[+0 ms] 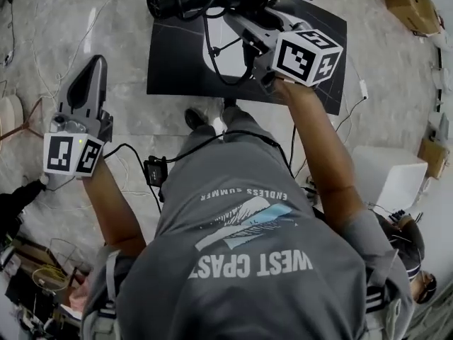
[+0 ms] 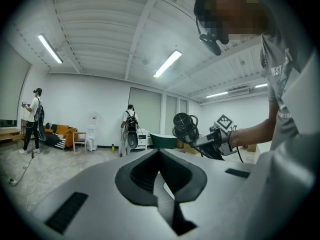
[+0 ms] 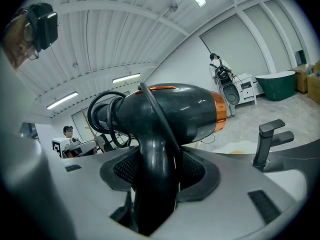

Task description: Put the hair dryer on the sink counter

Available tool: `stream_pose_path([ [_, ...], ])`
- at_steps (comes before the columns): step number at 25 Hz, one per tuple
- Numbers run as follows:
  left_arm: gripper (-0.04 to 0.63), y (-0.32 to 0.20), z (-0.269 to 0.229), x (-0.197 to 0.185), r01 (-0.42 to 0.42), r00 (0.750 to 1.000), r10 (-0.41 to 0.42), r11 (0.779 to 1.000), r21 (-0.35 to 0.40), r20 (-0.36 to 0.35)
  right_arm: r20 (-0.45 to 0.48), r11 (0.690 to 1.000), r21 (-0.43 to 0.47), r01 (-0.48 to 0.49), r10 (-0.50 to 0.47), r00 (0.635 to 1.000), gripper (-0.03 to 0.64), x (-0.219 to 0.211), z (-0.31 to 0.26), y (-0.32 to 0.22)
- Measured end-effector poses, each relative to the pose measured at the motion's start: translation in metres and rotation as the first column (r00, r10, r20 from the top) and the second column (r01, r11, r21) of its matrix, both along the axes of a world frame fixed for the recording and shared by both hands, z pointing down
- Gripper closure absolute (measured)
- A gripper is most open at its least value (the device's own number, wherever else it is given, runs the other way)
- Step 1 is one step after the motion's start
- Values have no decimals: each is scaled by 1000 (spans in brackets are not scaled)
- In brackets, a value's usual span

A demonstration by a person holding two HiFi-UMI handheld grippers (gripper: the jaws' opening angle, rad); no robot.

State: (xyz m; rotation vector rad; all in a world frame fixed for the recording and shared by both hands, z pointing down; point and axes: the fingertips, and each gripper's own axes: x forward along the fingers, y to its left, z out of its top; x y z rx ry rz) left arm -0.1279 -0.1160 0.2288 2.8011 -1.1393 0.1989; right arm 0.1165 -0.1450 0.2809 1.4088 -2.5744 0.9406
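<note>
Pinching the hair dryer (image 3: 175,109) by its handle in the right gripper (image 3: 157,159), pads squeezed against both sides. Gripped upright, with the barrel crosswise just above the fingertips and the cord (image 3: 102,116) looped at its rear. Held over the far edge of the dark sink counter (image 1: 173,66), near the faucet (image 3: 267,139). Out left, well apart, nothing in the left gripper (image 2: 160,156), squeezed fully together.

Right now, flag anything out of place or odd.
Only the cord of the hair dryer: it hangs in a loose loop under the right tool, over the sink counter, where it might snag. Nothing else stands out.
</note>
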Motion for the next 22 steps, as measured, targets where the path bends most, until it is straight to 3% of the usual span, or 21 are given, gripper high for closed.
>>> stream_pose_path([
  [4, 580, 0, 11, -2, 48, 999, -48, 999, -18, 25, -26, 999, -28, 37, -37, 999, 396, -6, 17, -13],
  [16, 580, -28, 51, -54, 176, 984, -173, 982, -66, 37, -100, 980, -146, 135, -151, 983, 395, -59, 102, -55],
  [22, 580, -34, 75, -68, 221, 975, -219, 969, -109, 28, -134, 971, -162, 174, -197, 971, 394, -76, 127, -73],
])
